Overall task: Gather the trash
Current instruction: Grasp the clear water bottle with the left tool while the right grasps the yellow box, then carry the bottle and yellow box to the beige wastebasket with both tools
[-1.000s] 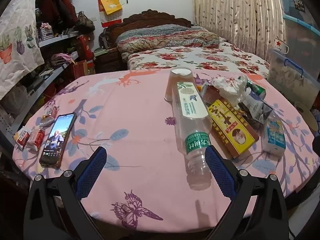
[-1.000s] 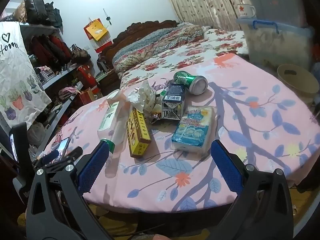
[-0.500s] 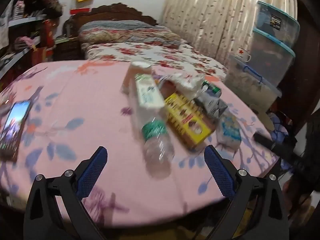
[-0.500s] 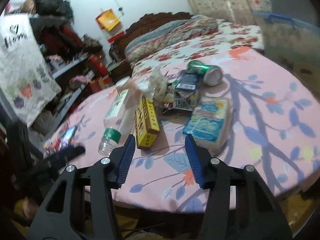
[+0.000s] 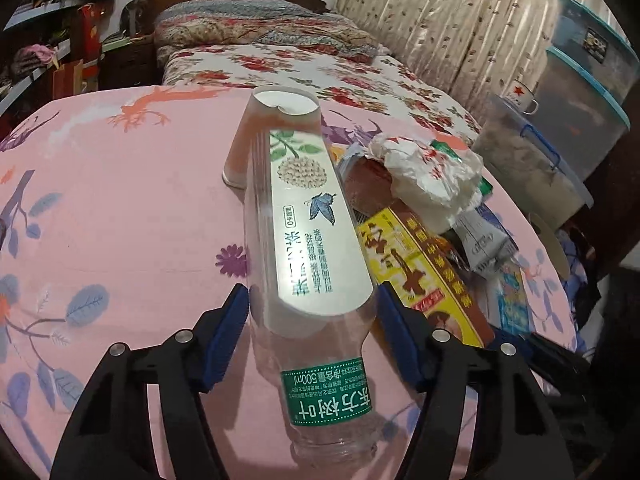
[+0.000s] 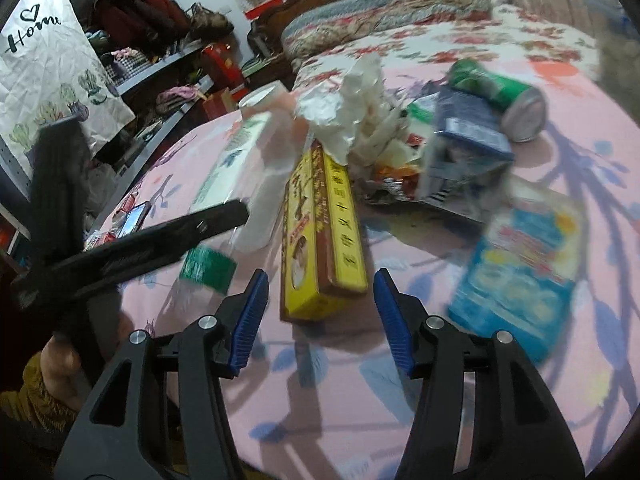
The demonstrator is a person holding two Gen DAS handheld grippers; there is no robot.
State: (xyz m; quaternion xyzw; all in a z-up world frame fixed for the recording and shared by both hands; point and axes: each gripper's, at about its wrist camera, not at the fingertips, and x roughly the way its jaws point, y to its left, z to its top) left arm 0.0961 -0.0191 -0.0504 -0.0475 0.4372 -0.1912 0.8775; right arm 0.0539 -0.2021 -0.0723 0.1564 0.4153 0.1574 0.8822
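A clear plastic bottle [image 5: 308,264] with a white and green label lies on the pink tablecloth [image 5: 120,220]. My left gripper [image 5: 314,300] has its blue pads against both sides of the bottle. The bottle also shows in the right wrist view [image 6: 236,184]. My right gripper [image 6: 320,304] is open, just in front of a yellow box [image 6: 320,232], not touching it. The yellow box also shows in the left wrist view [image 5: 420,272]. Crumpled white paper [image 6: 352,112], a dark carton [image 6: 460,148], a green can [image 6: 500,96] and a blue packet [image 6: 524,268] lie beyond.
An upturned paper cup [image 5: 264,136] stands behind the bottle. A phone [image 6: 134,220] lies at the table's far left. A bed [image 5: 300,60] is behind the table, shelves [image 6: 160,64] at left, storage bins [image 5: 580,92] at right.
My left gripper moved forward and narrowed around the bottle. My right gripper moved toward the yellow box, narrower than one second ago.
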